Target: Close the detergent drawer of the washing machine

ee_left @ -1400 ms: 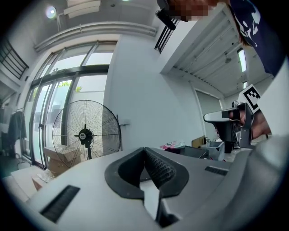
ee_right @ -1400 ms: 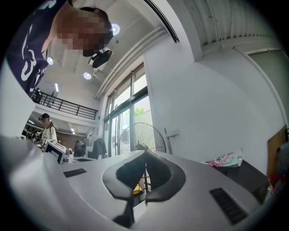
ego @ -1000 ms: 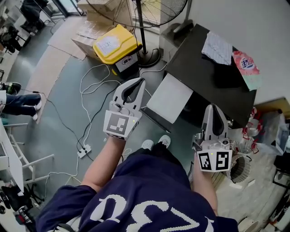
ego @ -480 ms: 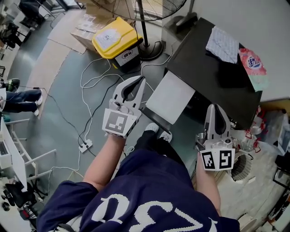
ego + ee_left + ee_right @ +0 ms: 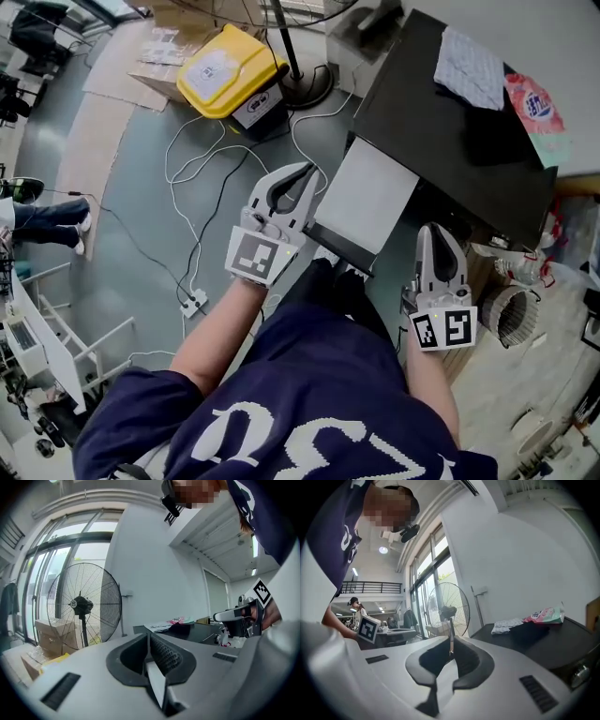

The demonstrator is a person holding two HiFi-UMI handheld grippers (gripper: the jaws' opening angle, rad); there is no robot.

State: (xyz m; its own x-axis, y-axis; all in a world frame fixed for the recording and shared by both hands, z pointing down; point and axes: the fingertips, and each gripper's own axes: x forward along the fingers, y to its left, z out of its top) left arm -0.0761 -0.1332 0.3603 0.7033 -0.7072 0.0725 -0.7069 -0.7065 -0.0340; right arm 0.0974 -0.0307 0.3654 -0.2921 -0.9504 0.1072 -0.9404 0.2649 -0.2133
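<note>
The left fingers (image 5: 161, 656) are pressed together with nothing between them. The right fingers (image 5: 465, 662) stand a hair apart at the tips, having just been opening, and they hold nothing either.

The left gripper (image 5: 303, 175) points level at the washing machine (image 5: 441, 122). Its tip is just beside the near corner of the white detergent drawer (image 5: 370, 202); whether it touches the drawer cannot be told. The drawer juts out of the machine's front, open. The right gripper (image 5: 432, 231) also hovers in front of the machine, on the other side of the drawer and apart from it.

A pale cloth (image 5: 473, 70) and a pink packet (image 5: 539, 108) lie on the machine's black top, toward the wall. Beside the machine, on the left gripper's side, stand a pedestal fan (image 5: 82, 604) and a yellow-lidded box (image 5: 230, 70). White cables (image 5: 192, 183) trail across the floor (image 5: 122, 187) in front of them.
</note>
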